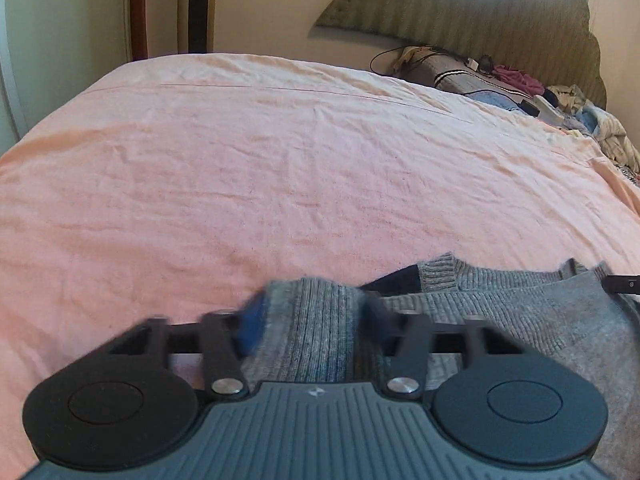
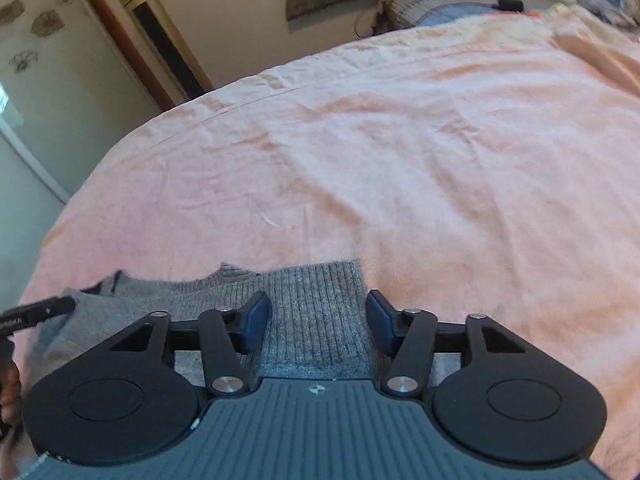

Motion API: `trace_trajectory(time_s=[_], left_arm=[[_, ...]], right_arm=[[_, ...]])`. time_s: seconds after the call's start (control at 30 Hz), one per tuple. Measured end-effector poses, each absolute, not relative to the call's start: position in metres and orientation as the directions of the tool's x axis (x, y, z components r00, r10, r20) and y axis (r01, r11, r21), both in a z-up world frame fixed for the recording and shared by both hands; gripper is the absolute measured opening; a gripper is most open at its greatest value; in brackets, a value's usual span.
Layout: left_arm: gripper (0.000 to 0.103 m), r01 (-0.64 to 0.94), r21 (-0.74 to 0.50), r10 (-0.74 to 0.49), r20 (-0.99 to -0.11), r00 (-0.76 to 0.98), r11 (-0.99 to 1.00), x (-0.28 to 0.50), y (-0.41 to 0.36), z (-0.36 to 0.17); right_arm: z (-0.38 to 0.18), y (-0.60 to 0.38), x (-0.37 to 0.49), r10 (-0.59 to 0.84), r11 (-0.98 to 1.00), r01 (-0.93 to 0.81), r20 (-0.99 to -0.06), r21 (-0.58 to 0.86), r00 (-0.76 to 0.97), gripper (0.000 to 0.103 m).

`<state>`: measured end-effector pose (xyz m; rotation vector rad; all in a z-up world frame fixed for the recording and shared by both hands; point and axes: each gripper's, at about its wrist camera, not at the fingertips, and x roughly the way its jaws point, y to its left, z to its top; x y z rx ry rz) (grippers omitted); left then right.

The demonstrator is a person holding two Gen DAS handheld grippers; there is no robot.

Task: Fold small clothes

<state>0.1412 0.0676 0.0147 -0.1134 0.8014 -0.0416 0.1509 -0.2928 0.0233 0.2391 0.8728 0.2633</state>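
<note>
While both grippers sit low over the near edge of the bed, the grey ribbed sweater (image 1: 500, 308) lies flat along the bottom of both views, on the pink bedsheet (image 1: 280, 160). Left gripper (image 1: 310, 316): jaws part open, blue pads blurred, a ribbed fold of the knit bunched between them; whether the pads actually pinch it, cannot tell. Right gripper (image 2: 318, 320): jaws part open, pads standing either side of a ribbed cuff or hem strip, visible gap to the fabric, so nothing is gripped. Likely reason for the pose: each tool straddles one end of the garment so an edge can be lifted and folded over evenly. Lower left of the right view shows the other tool's black tip and a bit of a hand (image 2: 10, 392).

Beyond, the sheet is bare and wrinkled, so nothing blocks a fold. Far upper right: loose clothes pile (image 1: 592, 120), cables and pillows against the padded headboard (image 1: 500, 8). Upper left of right view: tower fan (image 2: 164, 32) by the wall.
</note>
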Motion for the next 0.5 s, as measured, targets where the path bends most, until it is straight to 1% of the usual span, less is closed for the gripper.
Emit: trace_trajectory(time_s=[0.03,0.13,0.17,0.2,0.23,0.3,0.33,0.37,0.4,0.47,0.5], left_arm=[[0.012,0.021,-0.123,-0.102,-0.697,0.709,0.992,0.139,0.065,0.016],[0.012,0.024,-0.111,-0.090,-0.638,0.765,0.994,0.132,0.061,0.033],[0.012,0.032,-0.108,-0.092,-0.620,0.779,0.994,0.133,0.060,0.039],[0.012,0.029,-0.094,-0.081,-0.610,0.789,0.995,0.137,0.059,0.041],[0.012,0.019,-0.074,-0.060,-0.609,0.791,0.997,0.141,0.059,0.039],[0.012,0.010,-0.011,-0.015,-0.662,0.749,1.000,0.158,0.056,0.022],[0.015,0.003,0.002,-0.001,-0.694,0.720,1.000,0.163,0.055,0.011],[0.016,0.000,0.005,0.003,-0.666,0.746,1.000,0.156,0.056,0.013],[0.020,-0.011,0.013,0.016,-0.673,0.739,1.000,0.153,0.055,0.017],[0.029,-0.050,0.002,0.037,-0.683,0.729,0.999,0.141,0.057,0.031],[0.035,-0.067,-0.007,0.046,-0.664,0.746,0.998,0.130,0.058,0.040]], right_arm=[[0.025,-0.294,0.149,0.337,0.935,-0.133,-0.712,0.328,0.616,0.020],[0.040,-0.302,0.139,0.338,0.931,-0.142,-0.645,0.337,0.685,0.016],[0.044,-0.310,0.137,0.349,0.919,-0.129,-0.616,0.372,0.706,0.014],[0.042,-0.321,0.138,0.350,0.908,-0.105,-0.594,0.406,0.725,0.014],[0.036,-0.326,0.142,0.328,0.911,-0.071,-0.609,0.406,0.722,0.014],[0.012,-0.328,0.149,0.312,0.911,-0.018,-0.662,0.411,0.681,0.014],[0.008,-0.327,0.146,0.317,0.904,-0.020,-0.640,0.426,0.700,0.015],[0.008,-0.324,0.143,0.309,0.904,-0.007,-0.642,0.427,0.702,0.016],[0.011,-0.323,0.140,0.314,0.900,-0.004,-0.641,0.435,0.700,0.023],[0.025,-0.319,0.128,0.290,0.911,-0.002,-0.639,0.412,0.713,0.054],[0.035,-0.316,0.117,0.256,0.925,-0.004,-0.616,0.379,0.745,0.057]])
